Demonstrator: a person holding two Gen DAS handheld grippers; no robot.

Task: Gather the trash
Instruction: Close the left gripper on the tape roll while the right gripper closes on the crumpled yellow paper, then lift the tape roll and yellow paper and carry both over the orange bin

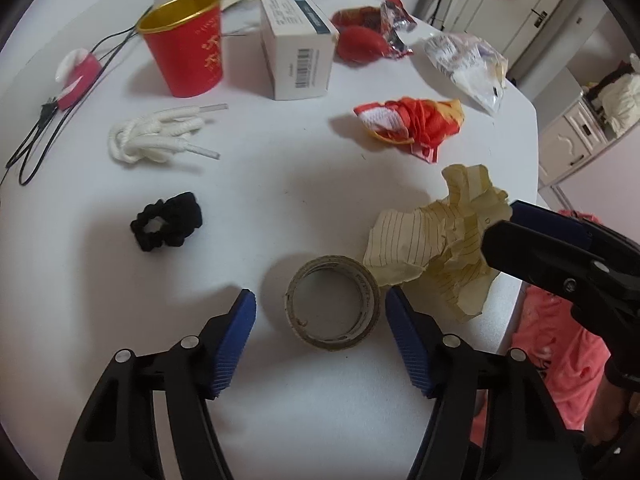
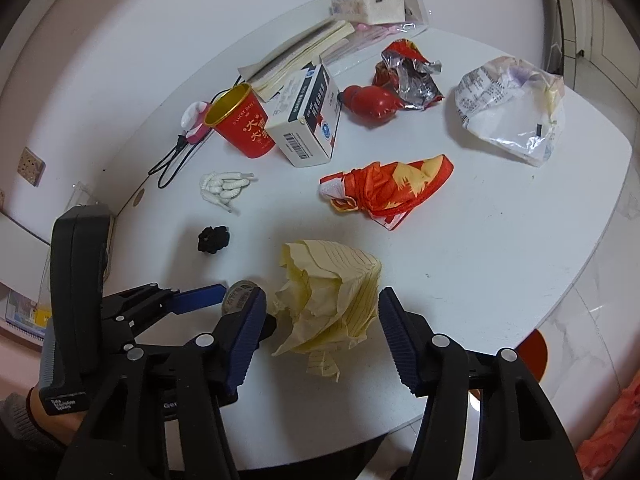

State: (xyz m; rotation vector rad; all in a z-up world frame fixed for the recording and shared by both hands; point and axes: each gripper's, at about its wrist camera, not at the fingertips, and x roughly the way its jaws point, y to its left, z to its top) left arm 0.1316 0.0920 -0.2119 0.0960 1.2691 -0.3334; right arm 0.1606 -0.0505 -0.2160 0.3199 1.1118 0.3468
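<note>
A crumpled yellow lined paper (image 2: 332, 300) lies on the white table between the open jaws of my right gripper (image 2: 322, 310); it also shows in the left wrist view (image 1: 444, 240). My left gripper (image 1: 320, 312) is open around a used tape roll (image 1: 333, 307), which peeks out in the right wrist view (image 2: 239, 298). Further back lie an orange-red wrapper (image 2: 386, 190), a silver-red foil wrapper (image 2: 408, 74), a clear crumpled plastic bag (image 2: 514, 108) and a red balloon-like piece (image 2: 370, 102).
A red cup (image 1: 186, 46), a white carton box (image 1: 296, 46), a white cord bundle (image 1: 156, 138), a black scrunchie (image 1: 168, 220), a black cable (image 1: 36, 136) and books (image 2: 296, 58) stand on the table. The table's edge (image 2: 580, 264) curves at right.
</note>
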